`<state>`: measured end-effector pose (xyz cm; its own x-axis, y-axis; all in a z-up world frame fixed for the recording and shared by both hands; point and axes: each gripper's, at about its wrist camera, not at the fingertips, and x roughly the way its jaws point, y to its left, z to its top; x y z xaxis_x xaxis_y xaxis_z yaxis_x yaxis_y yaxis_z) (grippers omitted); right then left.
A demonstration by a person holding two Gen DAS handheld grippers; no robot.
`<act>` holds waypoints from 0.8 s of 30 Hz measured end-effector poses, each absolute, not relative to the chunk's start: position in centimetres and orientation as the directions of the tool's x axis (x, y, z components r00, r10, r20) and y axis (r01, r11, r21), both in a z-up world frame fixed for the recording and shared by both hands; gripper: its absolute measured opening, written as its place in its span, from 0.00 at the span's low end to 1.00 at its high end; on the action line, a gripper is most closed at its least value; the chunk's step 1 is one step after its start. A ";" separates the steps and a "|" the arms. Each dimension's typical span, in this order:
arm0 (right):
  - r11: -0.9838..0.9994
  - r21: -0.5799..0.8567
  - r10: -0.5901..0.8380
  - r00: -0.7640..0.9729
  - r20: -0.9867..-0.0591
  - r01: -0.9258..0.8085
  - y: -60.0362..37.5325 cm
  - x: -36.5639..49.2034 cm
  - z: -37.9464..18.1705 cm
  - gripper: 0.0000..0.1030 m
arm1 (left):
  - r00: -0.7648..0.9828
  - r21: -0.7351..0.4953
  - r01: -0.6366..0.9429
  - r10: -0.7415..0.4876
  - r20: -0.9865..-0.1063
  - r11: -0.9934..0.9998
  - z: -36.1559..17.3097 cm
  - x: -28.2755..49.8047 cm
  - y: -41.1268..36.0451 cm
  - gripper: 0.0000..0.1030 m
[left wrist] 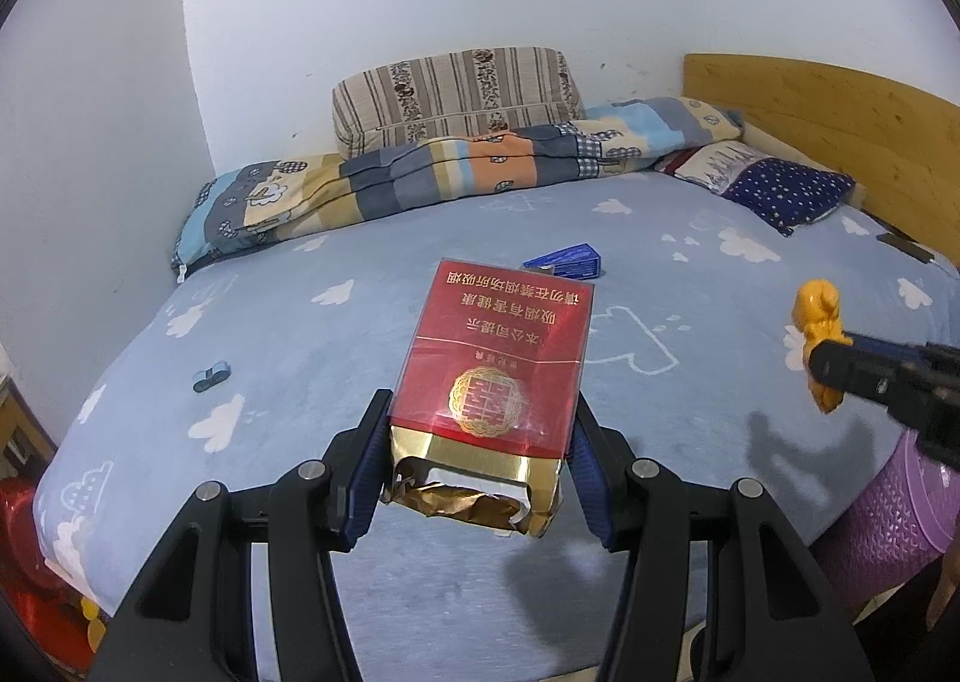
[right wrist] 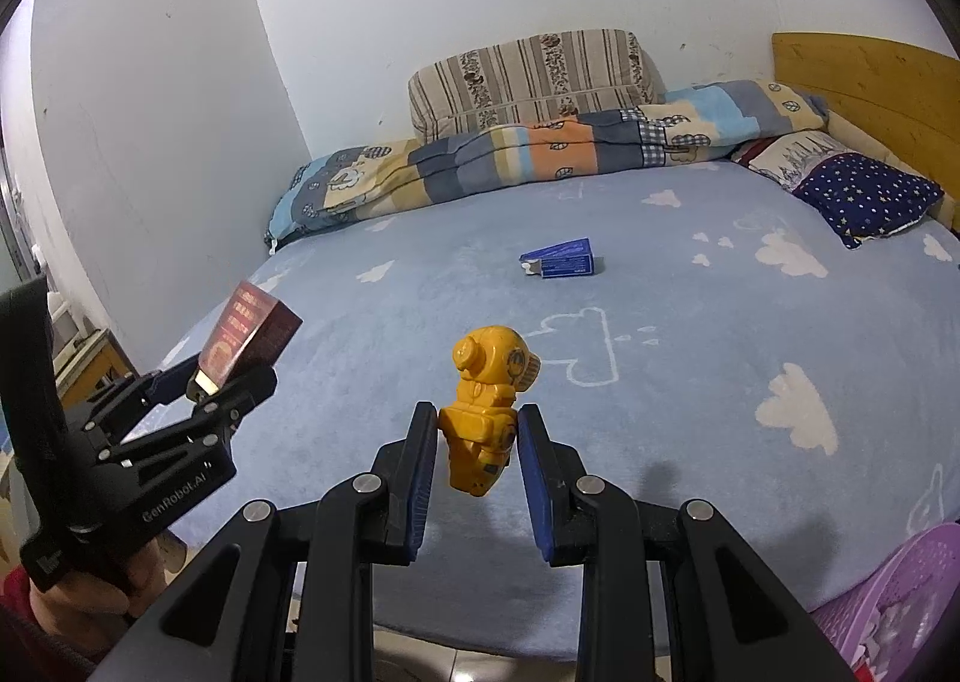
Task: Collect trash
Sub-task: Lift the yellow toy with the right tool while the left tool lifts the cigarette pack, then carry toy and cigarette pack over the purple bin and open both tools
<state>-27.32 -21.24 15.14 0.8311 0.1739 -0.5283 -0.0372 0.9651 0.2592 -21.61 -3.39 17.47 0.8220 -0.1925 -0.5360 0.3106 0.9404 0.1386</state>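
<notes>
- The left gripper (left wrist: 480, 478) is clamping a red cigarette pack (left wrist: 492, 358) between its blue pads, the torn gold foil end sagging toward the camera and the printed end pointing away over the bed (left wrist: 360, 334).
- The right gripper (right wrist: 478, 460) is squeezing a small yellow toy robot figure (right wrist: 483, 412) at its waist, the figure's head rising above the fingers.
- Both grippers are hovering above the near edge of the bed's cloud-print sheet, with the left gripper (right wrist: 234, 382) sitting off to the left of the right one, well apart.
- A blue pack (right wrist: 561, 260) is lying on the sheet straight ahead of the right gripper, well beyond the figure; it looks opened at one end, though the view is too small to be sure.
- A small blue-grey object (left wrist: 211, 376) is resting on the sheet ahead and left of the left gripper.
- A purple basket (right wrist: 900, 604) is sitting low at the right of the right gripper, beside the bed.
- A folded patchwork quilt (left wrist: 420, 172) and a striped pillow (left wrist: 456, 93) are lying far ahead against the wall.
</notes>
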 end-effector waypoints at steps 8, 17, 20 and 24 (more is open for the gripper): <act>0.932 0.362 0.163 0.869 -0.467 0.020 -25.7 -31.1 16.9 0.28 | 0.778 0.124 0.448 -0.317 -0.542 0.886 18.3 -23.1 -7.4 0.52; 0.888 0.395 -0.024 0.880 -0.474 0.237 -35.2 -40.4 17.7 0.28 | 0.540 0.010 0.743 -0.590 -0.601 0.669 20.1 -27.2 -17.5 0.52; 0.852 0.402 -0.103 0.861 -0.499 0.335 -38.3 -43.8 17.2 0.28 | 0.365 -0.068 0.850 -0.676 -0.640 0.523 20.1 -29.2 -22.1 0.53; 0.784 0.426 -0.181 0.823 -0.539 0.452 -42.3 -47.7 15.7 0.28 | 0.198 -0.109 0.922 -0.695 -0.691 0.371 19.1 -32.0 -27.9 0.53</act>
